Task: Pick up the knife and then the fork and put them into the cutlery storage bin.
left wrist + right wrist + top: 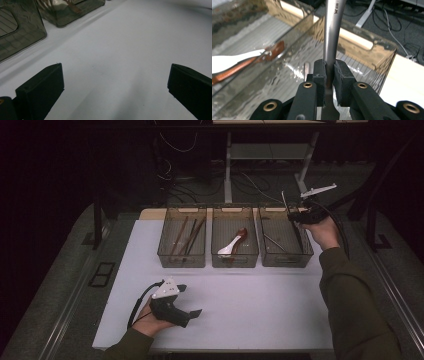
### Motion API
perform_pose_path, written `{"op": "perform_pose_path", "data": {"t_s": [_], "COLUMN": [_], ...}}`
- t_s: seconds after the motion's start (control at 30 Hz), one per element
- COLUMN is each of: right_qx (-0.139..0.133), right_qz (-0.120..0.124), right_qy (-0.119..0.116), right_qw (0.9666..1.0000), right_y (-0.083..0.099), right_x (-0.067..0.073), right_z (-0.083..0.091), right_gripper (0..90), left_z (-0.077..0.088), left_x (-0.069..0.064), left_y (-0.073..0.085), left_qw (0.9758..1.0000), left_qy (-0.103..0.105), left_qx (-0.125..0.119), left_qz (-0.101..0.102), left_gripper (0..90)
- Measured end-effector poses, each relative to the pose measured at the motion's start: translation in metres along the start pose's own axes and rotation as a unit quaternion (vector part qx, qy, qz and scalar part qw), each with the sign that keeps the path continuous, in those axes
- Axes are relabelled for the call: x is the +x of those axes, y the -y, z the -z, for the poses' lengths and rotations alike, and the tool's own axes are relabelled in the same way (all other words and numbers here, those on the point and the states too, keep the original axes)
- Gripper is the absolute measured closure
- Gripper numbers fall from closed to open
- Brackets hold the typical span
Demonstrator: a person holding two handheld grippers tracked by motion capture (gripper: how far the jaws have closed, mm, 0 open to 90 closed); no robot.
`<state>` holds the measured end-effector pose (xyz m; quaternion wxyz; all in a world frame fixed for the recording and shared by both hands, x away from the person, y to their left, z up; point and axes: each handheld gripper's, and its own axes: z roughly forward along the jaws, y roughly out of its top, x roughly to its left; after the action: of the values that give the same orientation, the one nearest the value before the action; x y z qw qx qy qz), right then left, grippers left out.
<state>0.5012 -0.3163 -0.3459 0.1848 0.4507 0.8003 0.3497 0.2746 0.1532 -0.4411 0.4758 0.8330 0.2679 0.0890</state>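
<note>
My right gripper (298, 216) hangs over the right-hand clear bin (286, 263), shut on a slim metal utensil (284, 200) whose handle points up and away. In the right gripper view the pads (320, 72) clamp the utensil's silver shaft (332, 35) just above the bin's ribbed floor, where another metal piece (306, 70) lies. My left gripper (190, 300) rests low over the white table (260, 315) at the front left. Its jaws (115, 85) stand wide open with nothing but bare tabletop between them.
Three clear bins stand in a row at the table's far edge. The left bin (181, 263) holds dark chopsticks (186, 236). The middle bin (235, 264) holds a white spoon (229, 248) and a reddish-brown one (241, 236). Desk legs and cables lie beyond.
</note>
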Motion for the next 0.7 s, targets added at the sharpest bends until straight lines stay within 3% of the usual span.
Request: {"op": "perform_pose_path", "data": {"t_s": [0.43,0.7], "right_qx": [0.073,0.099], "right_qz": [-0.007,0.0], "right_qy": [-0.028,-0.038], "right_qw": [0.9969,0.9943], "right_y": [0.009,0.01], "right_x": [-0.001,0.003], "right_z": [-0.017,-0.03], "right_gripper": [80.2,80.0], "left_z": [0.0,0.0], "left_x": [-0.002,-0.002], "left_y": [-0.001,-0.001], "left_qw": [1.0,1.0], "left_qy": [0.003,0.003], "left_qx": [-0.001,0.0], "left_qz": [-0.003,-0.003], "left_gripper": [0.0,0.0]}}
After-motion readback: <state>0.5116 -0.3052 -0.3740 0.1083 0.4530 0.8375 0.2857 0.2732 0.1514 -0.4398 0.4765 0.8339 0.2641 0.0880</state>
